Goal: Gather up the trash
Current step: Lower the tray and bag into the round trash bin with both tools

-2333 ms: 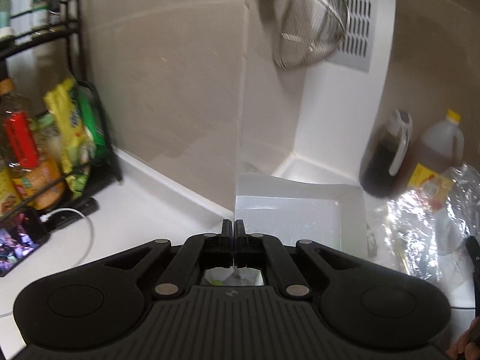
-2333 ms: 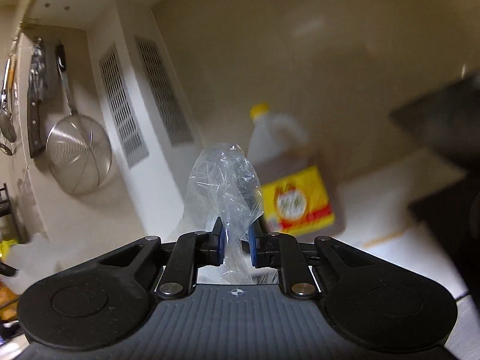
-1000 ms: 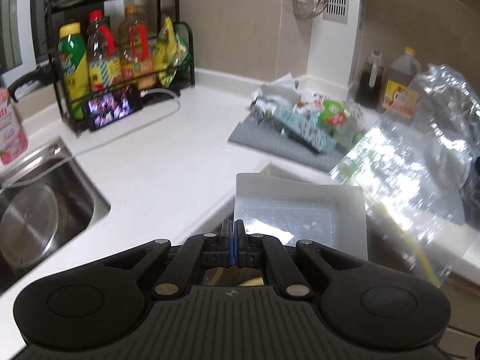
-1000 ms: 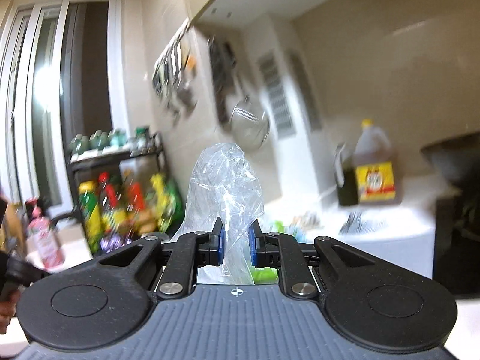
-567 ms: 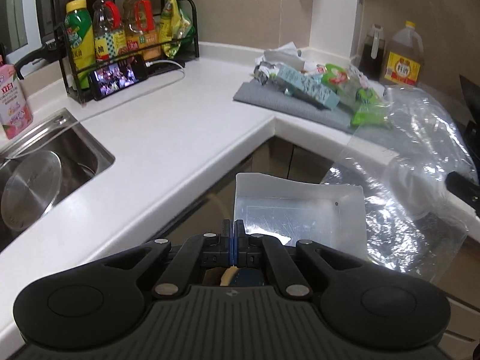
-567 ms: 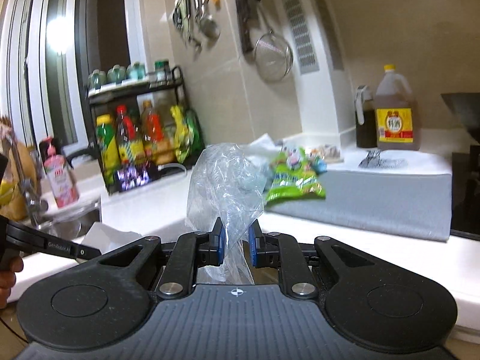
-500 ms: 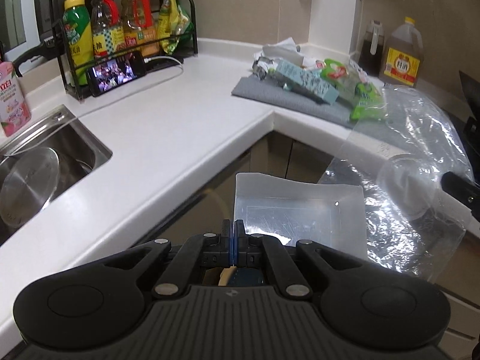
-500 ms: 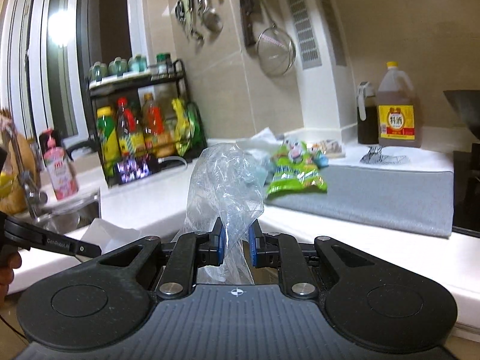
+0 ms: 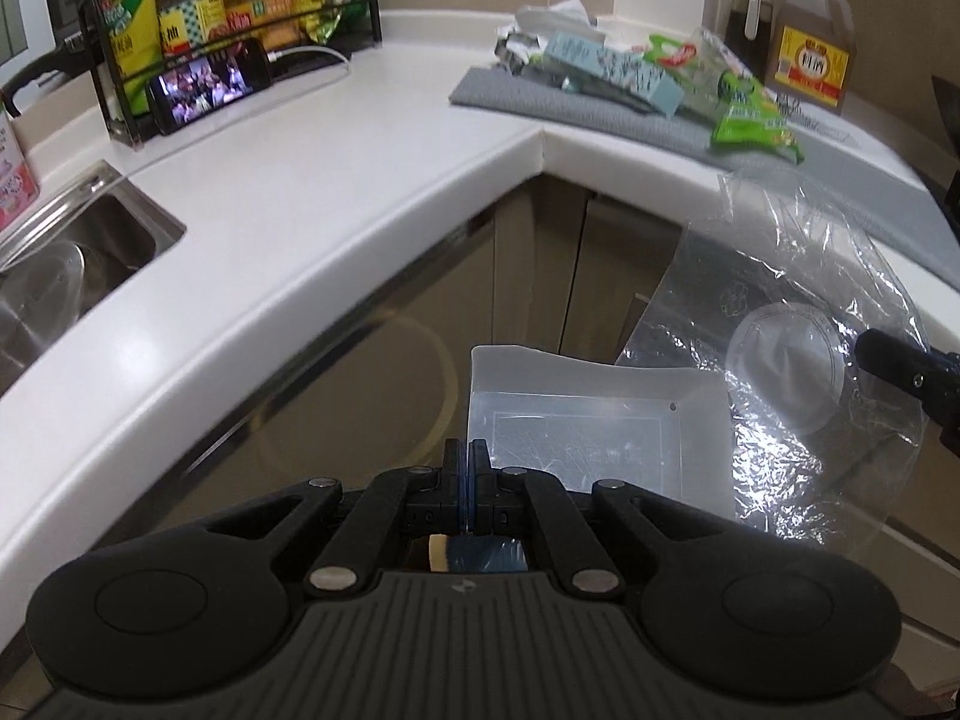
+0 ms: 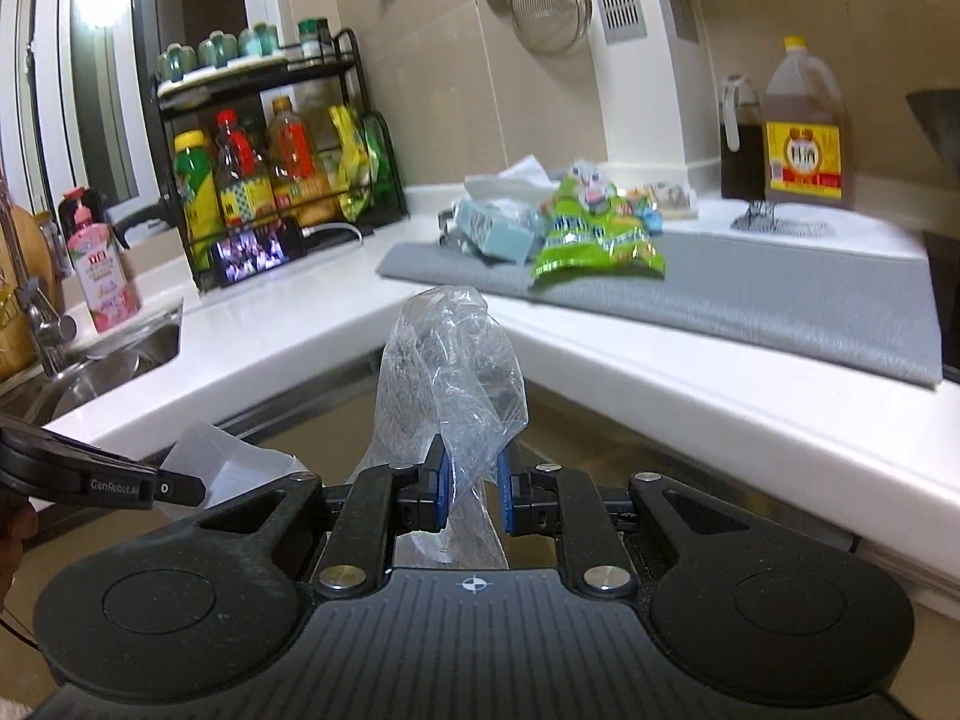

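Note:
My left gripper (image 9: 465,468) is shut on the edge of a white plastic tray (image 9: 600,432), held in the air in front of the counter corner. My right gripper (image 10: 473,483) is shut on a clear plastic bag (image 10: 450,360); the bag (image 9: 798,372) hangs wide open just right of the tray in the left wrist view. A pile of trash sits on a grey mat (image 10: 750,294): a green snack wrapper (image 10: 594,240), a pale blue box (image 9: 612,69) and crumpled paper (image 10: 510,177). The tray (image 10: 222,462) and my left gripper show at the lower left of the right wrist view.
A white L-shaped counter (image 9: 300,192) runs around the corner, with cabinet doors (image 9: 540,264) below. A steel sink (image 9: 66,264) is at left. A black rack of bottles (image 9: 228,12) and a phone (image 9: 210,81) stand at the back. An oil jug (image 10: 804,132) stands by the wall.
Both grippers have drawn back from the counter and dropped below its edge, still holding the tray and the bag. The trash pile now lies further away.

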